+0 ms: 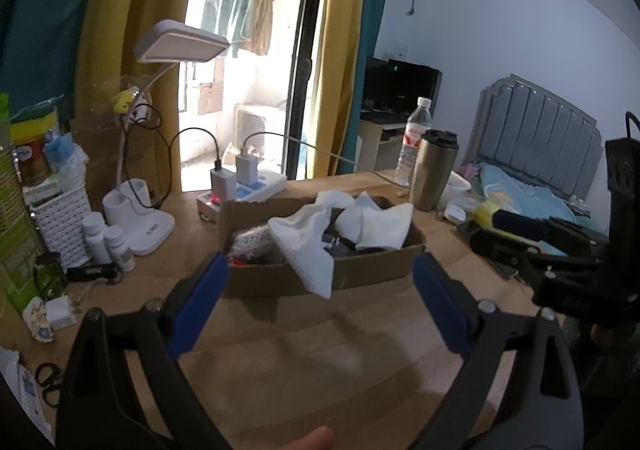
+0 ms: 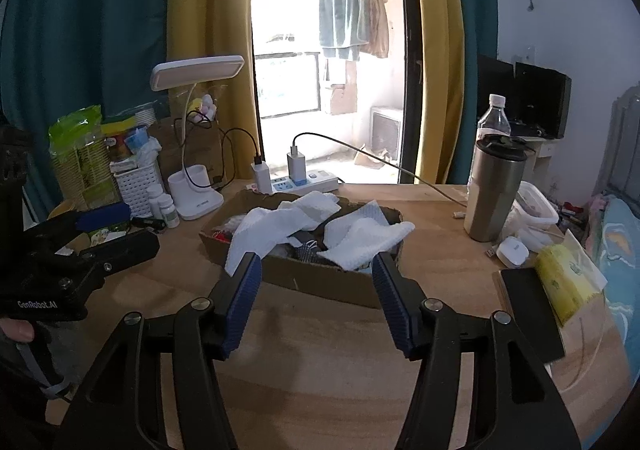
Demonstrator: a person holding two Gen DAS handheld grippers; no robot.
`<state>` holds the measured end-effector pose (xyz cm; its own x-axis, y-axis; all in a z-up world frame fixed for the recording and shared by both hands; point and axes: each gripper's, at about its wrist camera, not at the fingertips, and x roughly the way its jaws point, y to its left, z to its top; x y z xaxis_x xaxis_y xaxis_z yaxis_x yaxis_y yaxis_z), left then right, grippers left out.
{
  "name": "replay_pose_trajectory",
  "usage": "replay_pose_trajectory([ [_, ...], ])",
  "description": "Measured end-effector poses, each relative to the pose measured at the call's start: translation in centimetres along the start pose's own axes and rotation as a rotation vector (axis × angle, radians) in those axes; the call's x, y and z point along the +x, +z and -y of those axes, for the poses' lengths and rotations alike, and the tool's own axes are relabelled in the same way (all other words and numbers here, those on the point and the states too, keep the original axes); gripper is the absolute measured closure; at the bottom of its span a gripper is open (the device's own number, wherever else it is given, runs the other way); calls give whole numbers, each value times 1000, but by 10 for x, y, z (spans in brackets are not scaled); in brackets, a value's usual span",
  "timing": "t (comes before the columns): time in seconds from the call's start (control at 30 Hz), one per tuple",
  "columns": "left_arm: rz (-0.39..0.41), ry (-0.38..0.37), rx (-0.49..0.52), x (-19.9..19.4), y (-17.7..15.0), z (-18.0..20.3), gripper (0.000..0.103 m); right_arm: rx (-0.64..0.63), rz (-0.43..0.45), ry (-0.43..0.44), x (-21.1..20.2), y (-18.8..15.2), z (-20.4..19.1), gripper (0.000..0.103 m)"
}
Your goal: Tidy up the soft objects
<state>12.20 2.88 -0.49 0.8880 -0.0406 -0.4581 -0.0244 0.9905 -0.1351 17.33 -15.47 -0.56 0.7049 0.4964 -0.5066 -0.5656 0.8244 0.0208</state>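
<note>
A shallow cardboard box (image 1: 360, 274) (image 2: 320, 282) sits on the wooden desk, filled with white waffle cloths (image 1: 308, 246) (image 2: 280, 226) and darker soft items. One cloth hangs over the box's near wall. My left gripper (image 1: 320, 270) hovers in front of the box, jaws wide open, nothing between them. My right gripper (image 2: 316, 266) also stands before the box, open and empty. Each gripper shows in the other's view: the right gripper's dark body at the right edge of the left wrist view, the left gripper's at the left edge of the right wrist view.
A desk lamp (image 2: 196, 202), power strip with chargers (image 2: 300, 180), white basket (image 2: 138, 186) and small bottles (image 2: 166, 210) crowd the back left. A steel tumbler (image 2: 494, 194), water bottle (image 2: 494, 122), yellow tissue pack (image 2: 564, 286) and black phone (image 2: 532, 310) stand at the right.
</note>
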Motion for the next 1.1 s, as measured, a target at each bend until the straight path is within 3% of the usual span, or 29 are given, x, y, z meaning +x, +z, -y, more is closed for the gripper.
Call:
replay_pose_trajectory([
  [0.67,99,102,-23,-59,-49,4,8,12,117,-118,-64,-47,-11,33],
  [1.1,136,136,-37,-62,-57,-3,8,26,105,-137,-58,-58,-3,33],
])
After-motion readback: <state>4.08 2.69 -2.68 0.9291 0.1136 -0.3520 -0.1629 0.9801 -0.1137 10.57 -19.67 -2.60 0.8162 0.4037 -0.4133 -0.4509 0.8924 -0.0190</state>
